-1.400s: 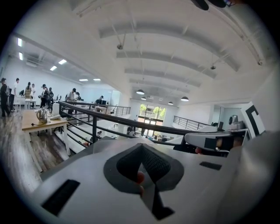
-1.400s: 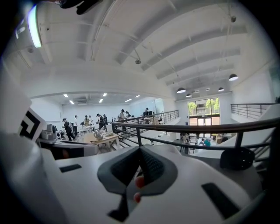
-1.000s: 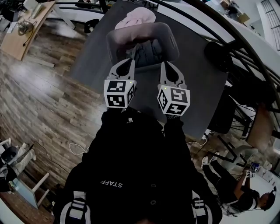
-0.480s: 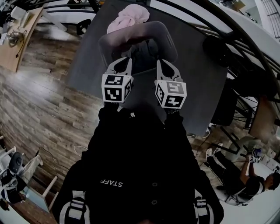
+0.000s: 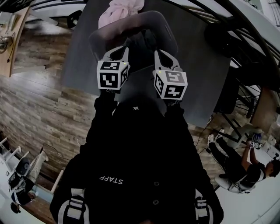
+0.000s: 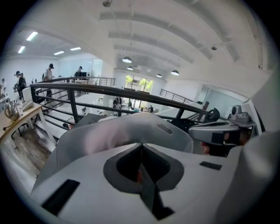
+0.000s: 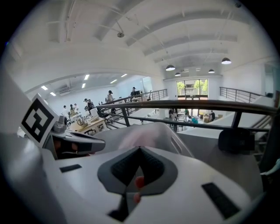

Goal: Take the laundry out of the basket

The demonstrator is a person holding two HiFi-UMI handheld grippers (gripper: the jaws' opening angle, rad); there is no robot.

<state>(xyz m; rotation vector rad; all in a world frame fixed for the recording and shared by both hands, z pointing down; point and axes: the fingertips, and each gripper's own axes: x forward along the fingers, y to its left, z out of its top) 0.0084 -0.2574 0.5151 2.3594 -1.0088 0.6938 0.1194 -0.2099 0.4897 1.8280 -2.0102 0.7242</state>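
Note:
A grey plastic laundry basket [image 5: 164,30] stands on a dark grey table [image 5: 205,83]. Dark laundry [image 5: 141,43] lies inside it. A pink garment [image 5: 120,8] lies on the table just beyond the basket's far rim. My left gripper [image 5: 125,49] and right gripper [image 5: 156,53] hang side by side at the basket's near rim, both shut and empty. In the left gripper view the shut left gripper [image 6: 141,146] points at the basket [image 6: 109,133]. The right gripper [image 7: 140,151] also faces the basket [image 7: 151,131], and each view shows the other gripper beside it.
A black metal railing [image 6: 87,89] runs behind the table. A black chair [image 5: 218,39] stands at the table's right side. Wooden floor [image 5: 35,100] lies to the left. A person sits on the floor at the lower right [image 5: 245,175].
Both grippers have moved forward and down, from short of the basket to its near rim. They stayed shut and side by side.

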